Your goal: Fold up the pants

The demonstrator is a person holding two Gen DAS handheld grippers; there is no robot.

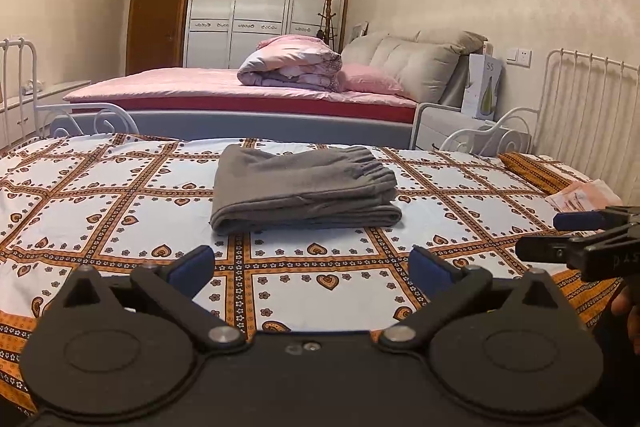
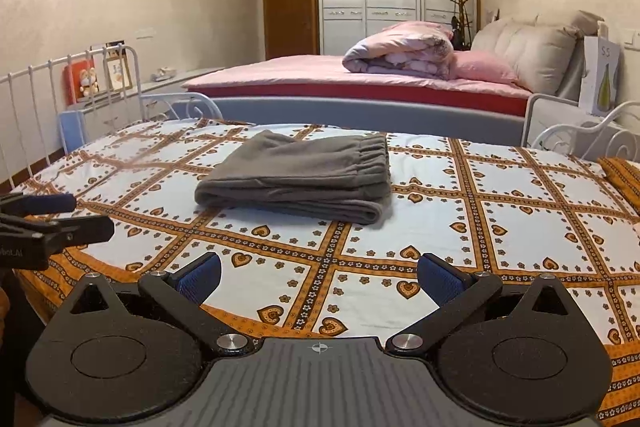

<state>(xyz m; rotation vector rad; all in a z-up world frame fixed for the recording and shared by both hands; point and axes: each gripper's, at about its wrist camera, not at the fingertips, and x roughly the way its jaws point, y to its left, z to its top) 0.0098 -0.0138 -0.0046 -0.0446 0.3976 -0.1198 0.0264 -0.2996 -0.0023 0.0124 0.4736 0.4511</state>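
Grey pants (image 1: 304,187) lie folded into a compact stack on the patterned bedspread (image 1: 120,219), elastic waistband on the right. They also show in the right wrist view (image 2: 296,179). My left gripper (image 1: 312,267) is open and empty, held back near the bed's front edge, well short of the pants. My right gripper (image 2: 318,273) is open and empty, likewise back from the pants. The right gripper shows at the right edge of the left wrist view (image 1: 576,235). The left gripper shows at the left edge of the right wrist view (image 2: 60,217).
White metal bed rails (image 1: 580,99) stand at both ends of the bed. A pink item (image 1: 584,197) lies at the right side. Behind is a larger bed (image 1: 240,87) with a rolled pink quilt (image 1: 292,63), and a wardrobe (image 1: 264,11).
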